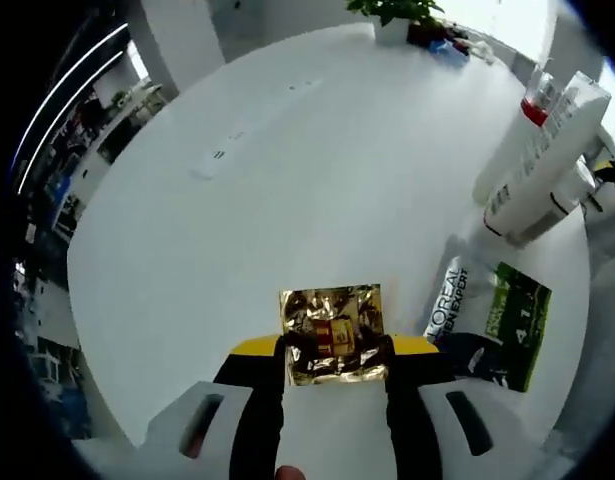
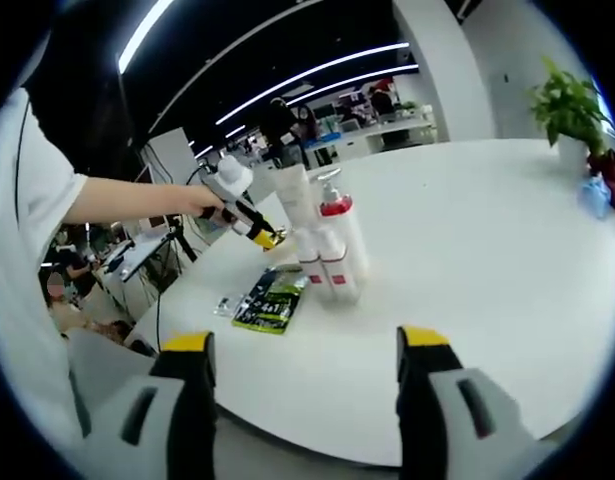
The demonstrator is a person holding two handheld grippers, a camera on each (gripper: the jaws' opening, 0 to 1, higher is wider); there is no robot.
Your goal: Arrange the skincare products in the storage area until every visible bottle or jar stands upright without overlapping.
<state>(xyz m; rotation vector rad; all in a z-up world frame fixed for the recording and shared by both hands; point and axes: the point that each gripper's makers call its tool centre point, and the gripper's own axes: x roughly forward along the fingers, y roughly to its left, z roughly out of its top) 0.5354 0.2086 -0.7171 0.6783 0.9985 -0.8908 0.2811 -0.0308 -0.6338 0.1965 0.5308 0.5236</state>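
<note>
left hand-held gripper (image 1: 335, 352) pinches gold sachet (image 1: 331, 333) over desk (image 1: 287, 200) | right hand-held gripper (image 2: 302, 365) spread, empty | bottles (image 2: 327, 250) upright

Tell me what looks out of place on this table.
The green-and-black packet lies flat beside the upright bottles, and the left hand-held gripper holds a gold sachet up off the table.

Left gripper (image 1: 336, 352) jaws clamp a gold foil sachet (image 1: 332, 333) over the white table (image 1: 287, 180). Green-black L'Oreal packet (image 1: 492, 322) lies flat just right. White bottles (image 1: 547, 150) cluster far right; potted plant (image 1: 395, 14) at far edge.
</note>
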